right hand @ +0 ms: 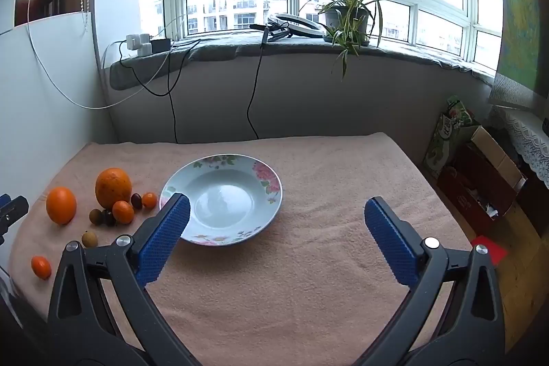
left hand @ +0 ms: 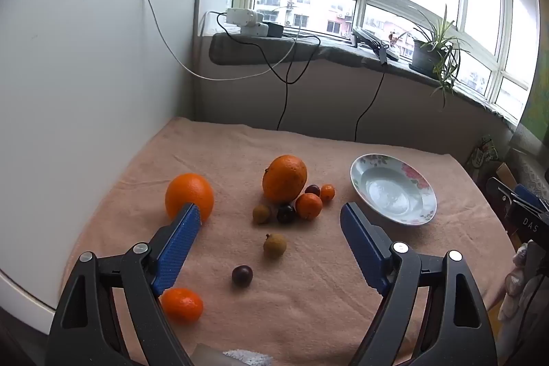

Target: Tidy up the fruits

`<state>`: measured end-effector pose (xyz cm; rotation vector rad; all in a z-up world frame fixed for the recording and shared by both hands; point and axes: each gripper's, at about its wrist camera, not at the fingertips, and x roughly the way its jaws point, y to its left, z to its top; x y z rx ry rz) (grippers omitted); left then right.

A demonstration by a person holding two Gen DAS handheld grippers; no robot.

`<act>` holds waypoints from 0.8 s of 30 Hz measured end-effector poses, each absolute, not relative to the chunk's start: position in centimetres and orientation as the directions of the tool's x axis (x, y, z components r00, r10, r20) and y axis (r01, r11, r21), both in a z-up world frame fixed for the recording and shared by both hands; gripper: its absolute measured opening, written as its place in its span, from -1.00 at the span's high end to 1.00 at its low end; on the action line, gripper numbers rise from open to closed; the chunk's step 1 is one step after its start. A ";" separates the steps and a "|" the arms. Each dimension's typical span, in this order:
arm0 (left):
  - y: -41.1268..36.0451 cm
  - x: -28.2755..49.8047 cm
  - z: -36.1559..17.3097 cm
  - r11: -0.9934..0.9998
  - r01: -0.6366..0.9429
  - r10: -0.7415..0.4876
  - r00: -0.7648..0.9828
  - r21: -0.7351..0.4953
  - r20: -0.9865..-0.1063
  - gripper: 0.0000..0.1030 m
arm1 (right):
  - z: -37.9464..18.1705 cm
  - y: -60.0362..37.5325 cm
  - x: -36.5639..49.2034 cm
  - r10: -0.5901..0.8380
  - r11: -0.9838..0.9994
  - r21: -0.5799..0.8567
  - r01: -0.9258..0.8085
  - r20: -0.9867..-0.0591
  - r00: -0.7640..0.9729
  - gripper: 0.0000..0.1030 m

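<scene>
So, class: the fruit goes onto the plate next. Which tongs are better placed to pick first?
Left tongs: open, facing the fruit pile. Right tongs face the empty plate.

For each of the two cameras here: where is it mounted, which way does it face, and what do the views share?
Left wrist: on the left gripper, facing the window over the scattered fruit; its open blue jaws show.
Right wrist: on the right gripper, facing the window over the empty floral plate; its open jaws show.
Shared: the plate, the large orange, the pink cloth and the potted plant.
</scene>
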<state>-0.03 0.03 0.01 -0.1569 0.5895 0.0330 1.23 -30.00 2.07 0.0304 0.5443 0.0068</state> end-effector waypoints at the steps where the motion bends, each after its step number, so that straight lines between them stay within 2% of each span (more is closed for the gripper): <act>1: 0.0 0.0 0.0 0.987 -0.085 -0.005 0.831 -0.135 -0.557 -0.63 | 2.0 -30.0 1.2 0.014 1.000 0.029 0.002 -0.519 0.854 -1.00; 24: -0.4 0.1 -0.4 0.989 -0.083 0.002 0.829 -0.121 -0.559 -0.63 | 1.9 -29.8 1.3 0.025 0.999 0.035 -0.007 -0.525 0.851 -1.00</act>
